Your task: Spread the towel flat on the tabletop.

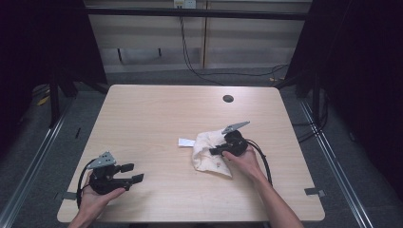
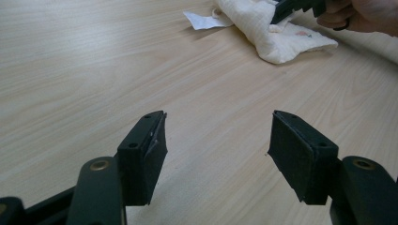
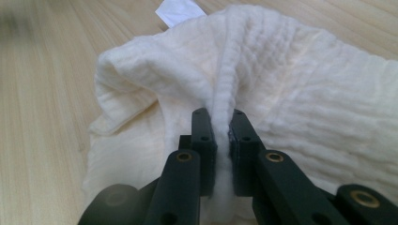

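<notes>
The table (image 1: 157,118) is bare wood from the cloth (image 1: 207,152) to the far and left edges. A cable hole (image 1: 228,99) sits well beyond the cloth. The cloth lies right of centre, cream, crumpled, with a white tag (image 1: 186,142) at its left. The right gripper (image 3: 220,136) pinches a raised fold. The left gripper (image 2: 218,140), well left of the cloth, is spread wide over bare wood.

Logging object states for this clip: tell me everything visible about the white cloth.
The white cloth is a crumpled, cream-coloured, waffle-textured fabric lying right of centre on the wooden table. A white tag sticks out at its left edge, and a faint reddish mark shows. The right gripper is shut on a raised fold.
</notes>
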`<control>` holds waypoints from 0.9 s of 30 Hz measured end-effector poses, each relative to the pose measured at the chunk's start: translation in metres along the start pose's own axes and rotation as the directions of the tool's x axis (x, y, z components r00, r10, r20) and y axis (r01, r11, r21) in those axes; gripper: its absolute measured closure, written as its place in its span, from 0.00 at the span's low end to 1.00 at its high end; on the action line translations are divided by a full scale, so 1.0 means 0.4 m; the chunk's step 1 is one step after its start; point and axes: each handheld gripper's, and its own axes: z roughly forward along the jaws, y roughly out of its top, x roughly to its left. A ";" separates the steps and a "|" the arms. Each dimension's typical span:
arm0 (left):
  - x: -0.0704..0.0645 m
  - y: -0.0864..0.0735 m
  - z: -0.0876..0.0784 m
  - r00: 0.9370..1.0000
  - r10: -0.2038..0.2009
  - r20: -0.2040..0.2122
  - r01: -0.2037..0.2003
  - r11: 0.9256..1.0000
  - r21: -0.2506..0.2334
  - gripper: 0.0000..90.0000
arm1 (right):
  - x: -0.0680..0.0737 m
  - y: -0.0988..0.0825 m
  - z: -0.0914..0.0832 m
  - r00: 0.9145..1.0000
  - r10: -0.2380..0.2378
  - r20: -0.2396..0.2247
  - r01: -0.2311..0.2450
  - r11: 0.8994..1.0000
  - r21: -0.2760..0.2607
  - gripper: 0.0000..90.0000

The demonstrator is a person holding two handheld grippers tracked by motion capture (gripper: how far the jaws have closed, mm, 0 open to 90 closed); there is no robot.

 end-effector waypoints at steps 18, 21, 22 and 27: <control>-0.012 0.004 0.002 1.000 0.005 0.001 -0.005 1.000 0.003 0.48 | 0.083 -0.021 0.004 1.000 -0.023 -0.013 0.024 0.999 0.027 0.92; -0.014 0.006 0.003 1.000 0.012 0.001 -0.012 1.000 0.004 0.48 | 0.102 -0.029 0.001 1.000 -0.020 -0.008 0.021 0.999 0.033 0.91; -0.014 0.006 0.005 1.000 0.011 0.007 -0.011 1.000 0.004 0.48 | 0.109 -0.031 0.000 1.000 -0.020 -0.010 0.020 0.999 0.034 0.91; -0.020 0.006 0.009 1.000 0.022 0.012 -0.022 1.000 0.011 0.48 | 0.141 -0.037 0.004 0.999 -0.040 -0.017 0.041 0.998 0.037 0.90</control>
